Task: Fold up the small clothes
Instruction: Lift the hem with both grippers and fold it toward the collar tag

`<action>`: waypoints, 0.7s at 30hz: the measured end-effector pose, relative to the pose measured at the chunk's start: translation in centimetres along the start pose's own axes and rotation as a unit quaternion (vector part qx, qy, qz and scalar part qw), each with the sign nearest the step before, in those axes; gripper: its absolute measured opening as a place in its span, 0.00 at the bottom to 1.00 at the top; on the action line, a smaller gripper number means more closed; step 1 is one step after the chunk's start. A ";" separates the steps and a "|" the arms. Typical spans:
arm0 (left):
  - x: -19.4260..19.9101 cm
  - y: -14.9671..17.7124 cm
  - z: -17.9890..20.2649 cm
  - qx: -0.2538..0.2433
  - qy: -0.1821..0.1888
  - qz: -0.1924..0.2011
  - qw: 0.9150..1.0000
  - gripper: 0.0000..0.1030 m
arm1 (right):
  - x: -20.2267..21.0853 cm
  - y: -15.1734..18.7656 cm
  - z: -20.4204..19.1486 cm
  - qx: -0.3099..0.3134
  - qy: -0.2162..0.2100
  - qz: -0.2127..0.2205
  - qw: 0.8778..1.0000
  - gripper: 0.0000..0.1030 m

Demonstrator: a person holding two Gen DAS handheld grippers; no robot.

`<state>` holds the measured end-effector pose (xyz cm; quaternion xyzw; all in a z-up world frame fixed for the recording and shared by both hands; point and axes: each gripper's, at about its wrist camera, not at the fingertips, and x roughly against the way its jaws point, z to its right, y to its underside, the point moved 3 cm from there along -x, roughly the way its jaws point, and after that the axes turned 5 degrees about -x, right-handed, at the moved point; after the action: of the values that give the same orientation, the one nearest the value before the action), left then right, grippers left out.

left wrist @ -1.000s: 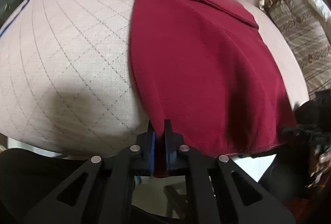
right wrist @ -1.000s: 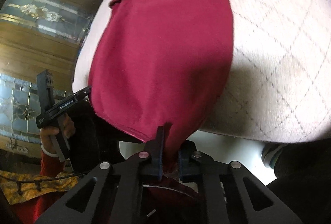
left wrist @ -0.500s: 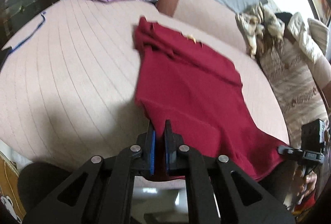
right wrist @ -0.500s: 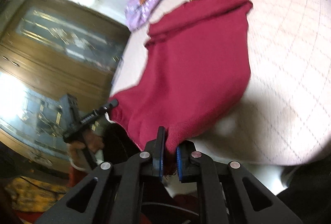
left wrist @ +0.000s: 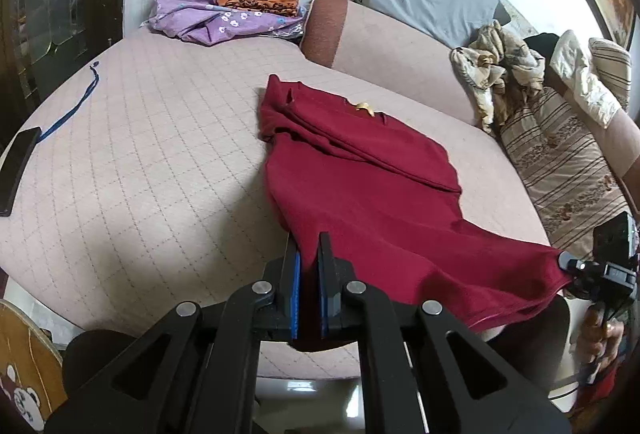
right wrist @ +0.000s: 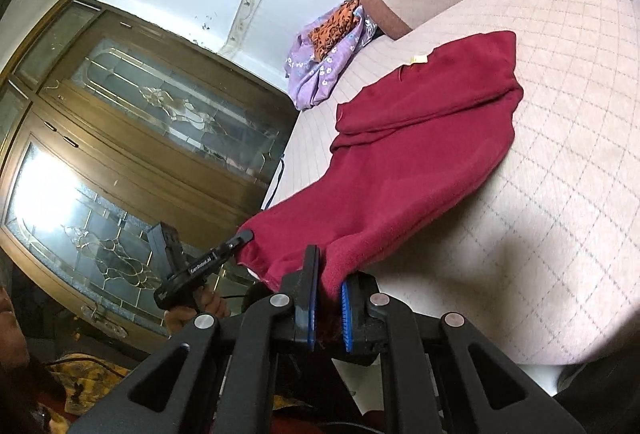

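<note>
Over the last second we have lifted the near hem of the red garment (left wrist: 372, 193) off the pink quilted sofa seat (left wrist: 152, 161). A second ago that hem still lay along the seat's front edge at the bottom of both views; now it hangs in the air between our two grippers, and far more of the room shows above it. The far end, with the folded-in sleeves and the small yellow tag, has stayed flat on the seat. We judge this as the start of the fold: the hem is raised and ready to be carried toward the collar end.

The left gripper (left wrist: 309, 266) has its blue-padded fingers pressed together on the hem's left corner, at the bottom centre of the left wrist view. The right gripper (right wrist: 327, 284) pinches the other corner, a bunch of cloth squeezed between its pads, at the bottom centre of the right wrist view.

The garment is a plain, deep red, soft knit. It runs from the centre of the left view down to the lower right, taut along the raised hem and sagging slightly between the two grips. Its upper part shows layered diagonal folds. It lies well apart from the purple floral bundle (left wrist: 208, 9) at the upper left.
</note>
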<state>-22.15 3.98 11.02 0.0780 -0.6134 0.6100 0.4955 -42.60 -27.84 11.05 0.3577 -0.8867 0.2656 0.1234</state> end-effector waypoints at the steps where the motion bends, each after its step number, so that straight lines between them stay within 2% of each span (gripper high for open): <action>1: -0.3 -0.1 -0.1 0.002 -0.004 -0.003 1.000 0.04 | 0.0 -0.3 0.2 -0.002 -0.001 0.001 1.000 0.08; 11: -2.3 -1.6 -0.3 -0.006 -0.019 -0.001 1.000 0.04 | -1.0 -2.4 0.5 -0.006 -0.006 0.017 1.000 0.08; 21: -5.4 -5.8 0.9 -0.031 -0.032 0.016 0.999 0.05 | -1.8 -6.7 1.2 -0.002 0.005 0.052 0.999 0.08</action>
<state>-15.87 -0.89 11.26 0.0721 -0.6488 0.5956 0.4681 -36.66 -31.45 11.88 0.3098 -0.9041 0.2713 0.1145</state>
